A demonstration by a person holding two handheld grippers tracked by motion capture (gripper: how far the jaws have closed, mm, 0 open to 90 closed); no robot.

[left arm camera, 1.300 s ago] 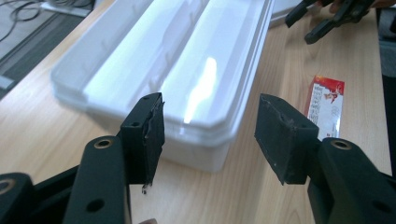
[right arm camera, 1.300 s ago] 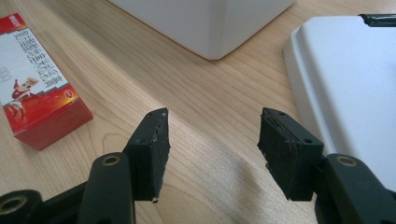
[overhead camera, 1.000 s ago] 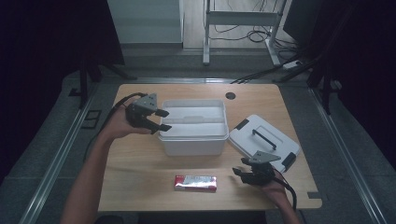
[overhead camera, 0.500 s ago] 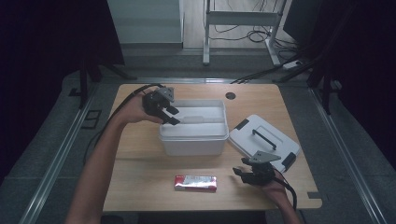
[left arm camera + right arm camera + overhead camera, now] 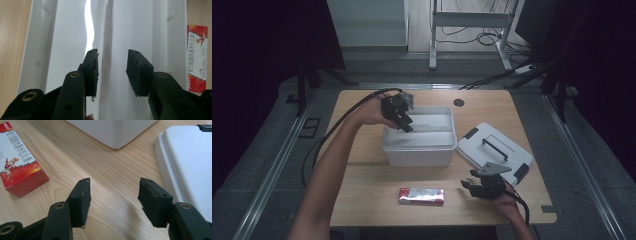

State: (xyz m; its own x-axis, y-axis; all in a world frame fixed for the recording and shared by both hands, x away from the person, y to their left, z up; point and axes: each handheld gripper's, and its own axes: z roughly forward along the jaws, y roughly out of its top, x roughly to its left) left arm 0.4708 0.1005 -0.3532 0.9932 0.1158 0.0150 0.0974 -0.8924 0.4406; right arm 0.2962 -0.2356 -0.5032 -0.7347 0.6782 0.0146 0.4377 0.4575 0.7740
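An open white plastic bin (image 5: 417, 152) stands mid-table, and its lid (image 5: 504, 160) with a black handle lies flat to its right. A red and white carton (image 5: 421, 195) lies in front of the bin. My left gripper (image 5: 405, 124) hangs over the bin's left end, pointing down into it. In the left gripper view its jaws (image 5: 112, 53) have just been closing and stand apart over a ridge along the bin's floor (image 5: 65, 50), with nothing pressed between them. My right gripper (image 5: 469, 187) rests open near the front edge, between the carton (image 5: 17, 170) and the lid (image 5: 190, 165).
A dark round grommet (image 5: 458, 102) sits in the wooden table (image 5: 362, 165) behind the bin. A black cable trails from the left gripper off the table's left side. Dark floor and desk legs surround the table.
My left hand has moved right from beside the bin's left end to above its inside, and its jaws stand narrower. The right hand has stayed put.
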